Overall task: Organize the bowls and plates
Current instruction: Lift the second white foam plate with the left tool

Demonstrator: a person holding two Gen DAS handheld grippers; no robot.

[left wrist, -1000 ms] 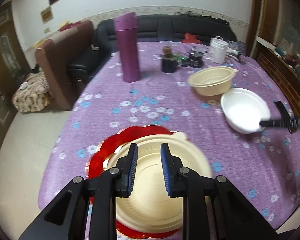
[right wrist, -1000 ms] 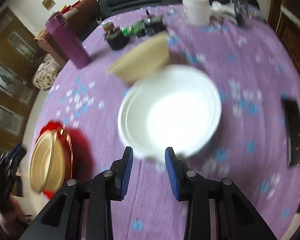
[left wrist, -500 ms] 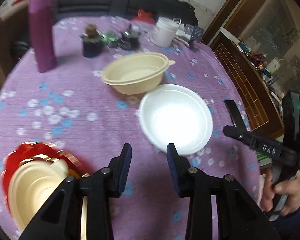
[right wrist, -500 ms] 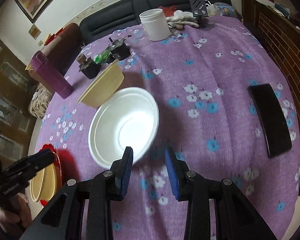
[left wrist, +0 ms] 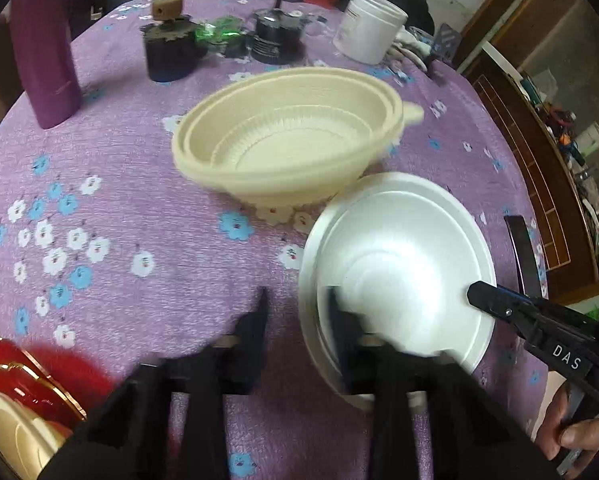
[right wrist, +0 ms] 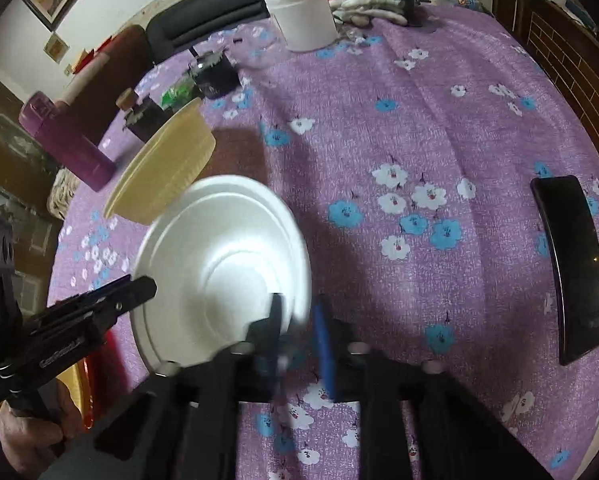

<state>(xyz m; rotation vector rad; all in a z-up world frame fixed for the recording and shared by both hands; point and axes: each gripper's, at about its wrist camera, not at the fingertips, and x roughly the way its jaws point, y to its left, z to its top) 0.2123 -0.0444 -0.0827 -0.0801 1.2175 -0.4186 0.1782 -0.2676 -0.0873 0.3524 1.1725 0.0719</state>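
A white foam bowl (left wrist: 399, 272) (right wrist: 219, 256) sits on the purple flowered tablecloth (left wrist: 139, 208), touching a cream bowl (left wrist: 291, 140) (right wrist: 167, 172) behind it. My left gripper (left wrist: 297, 320) (right wrist: 147, 282) straddles the white bowl's left rim. Its jaws are closing, and a gap still shows beside the rim. My right gripper (right wrist: 299, 320) (left wrist: 475, 292) is on the opposite rim. Its jaws are closing too, and the blue pads sit tight at the rim. A red plate (left wrist: 31, 364) carrying a cream plate (left wrist: 11, 428) lies at the lower left.
A purple flask (left wrist: 45, 52) stands at the far left. Two dark jars (left wrist: 167, 52) and a white tub (left wrist: 371, 28) are at the back. A black phone (right wrist: 571, 264) lies right of the white bowl. A person's hand (left wrist: 559, 432) holds the right gripper's handle.
My left gripper left the red plate stack and swung right to the white bowl's rim. The right gripper dropped onto the opposite rim. Both pairs of jaws have narrowed.
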